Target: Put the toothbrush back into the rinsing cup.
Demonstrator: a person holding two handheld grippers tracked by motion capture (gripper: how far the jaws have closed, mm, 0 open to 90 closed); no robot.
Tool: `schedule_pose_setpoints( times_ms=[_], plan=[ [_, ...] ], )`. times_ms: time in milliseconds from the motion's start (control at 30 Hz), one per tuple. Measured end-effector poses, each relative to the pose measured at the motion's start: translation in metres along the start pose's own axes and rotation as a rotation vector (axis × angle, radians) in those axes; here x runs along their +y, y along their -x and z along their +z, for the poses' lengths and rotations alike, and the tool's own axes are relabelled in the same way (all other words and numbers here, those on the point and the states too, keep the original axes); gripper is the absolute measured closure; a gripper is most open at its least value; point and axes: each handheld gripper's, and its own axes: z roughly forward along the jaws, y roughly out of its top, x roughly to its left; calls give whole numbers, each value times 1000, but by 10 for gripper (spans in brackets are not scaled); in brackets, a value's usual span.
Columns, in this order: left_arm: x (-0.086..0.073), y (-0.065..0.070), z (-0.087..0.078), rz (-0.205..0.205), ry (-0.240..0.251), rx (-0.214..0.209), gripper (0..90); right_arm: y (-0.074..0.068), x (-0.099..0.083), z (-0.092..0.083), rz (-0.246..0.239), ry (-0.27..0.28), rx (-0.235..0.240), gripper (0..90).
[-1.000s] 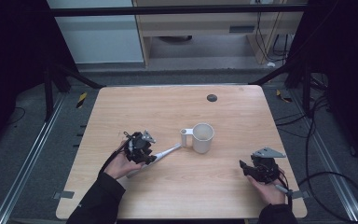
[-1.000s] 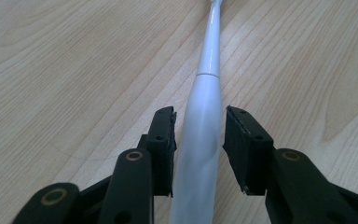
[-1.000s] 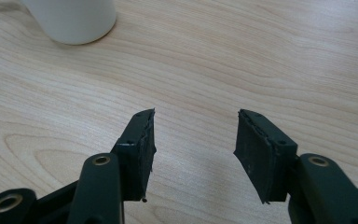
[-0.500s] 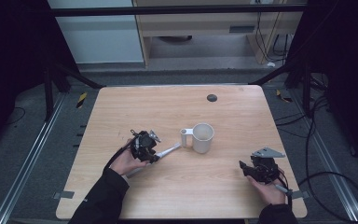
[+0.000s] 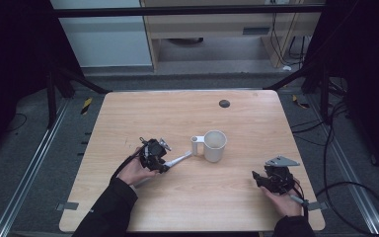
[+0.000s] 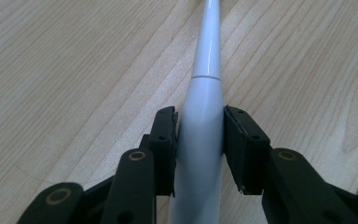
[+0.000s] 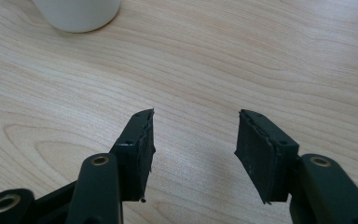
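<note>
On the left side of the pale wooden table, the left gripper had its two black pads on each side of a long white plastic stick, shaped like a toothbrush handle. The pads touched it, though the jaws had just been opening a little. The white stick lay flat on the table, and its thin end pointed at the handle of a round white cup in the middle.

On the right, the right gripper sat low over the wood. Its pads were wide apart with nothing between them.

I think the step in hand was grabbing the stick. Next it would need a firm squeeze, a lift, a tip upright, and a drop into the cup.

I counted one stick, one cup, two grippers and one small black round spot far back on the table.
</note>
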Motion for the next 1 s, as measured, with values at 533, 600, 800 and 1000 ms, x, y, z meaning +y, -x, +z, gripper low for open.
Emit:
schedule_pose_setpoints(
  times_ms=[533,600,800,1000],
  plan=[
    [1,0,4,6,-5,-21,665,1,0,0,-4,0,-2,468],
    [0,0,2,5,-6,-31,666,1,0,0,-2,0,-4,471],
    [-2,3,-11,-4,13,-22,667,2,-1,-2,2,2,-4,475],
    [-7,7,-27,-9,46,-11,668,2,-1,-2,2,5,-3,477]
  ],
)
